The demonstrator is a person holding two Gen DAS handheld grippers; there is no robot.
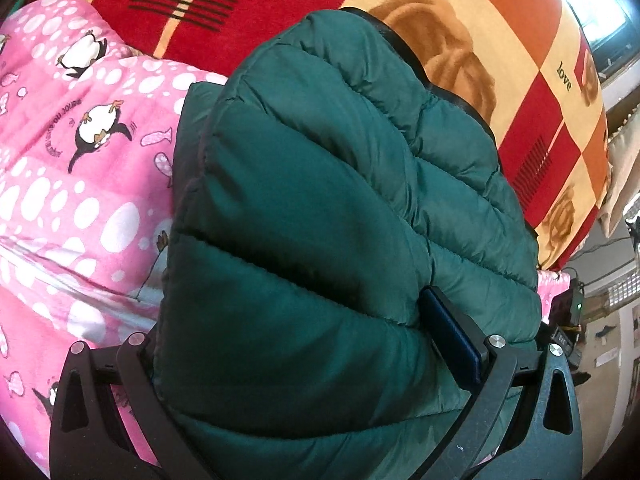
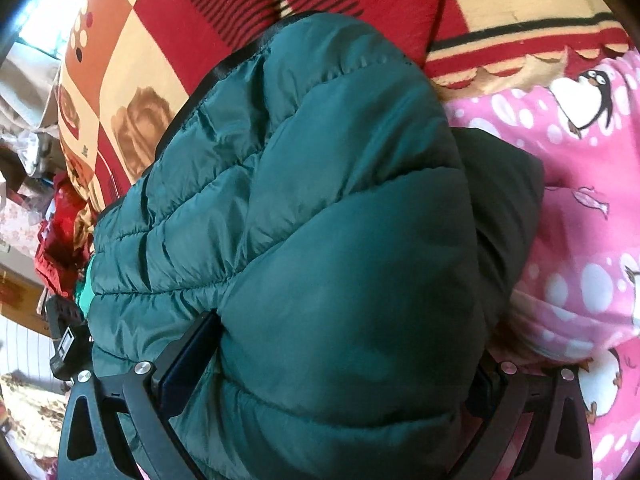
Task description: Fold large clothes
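A dark green quilted jacket [image 1: 320, 208] is bunched on the pink penguin blanket [image 1: 80, 168], patchwork blanket [image 1: 520, 60] at twelve o'clock. The left gripper [image 1: 312, 360] and right gripper [image 2: 332, 364] are each clamped on its padding.
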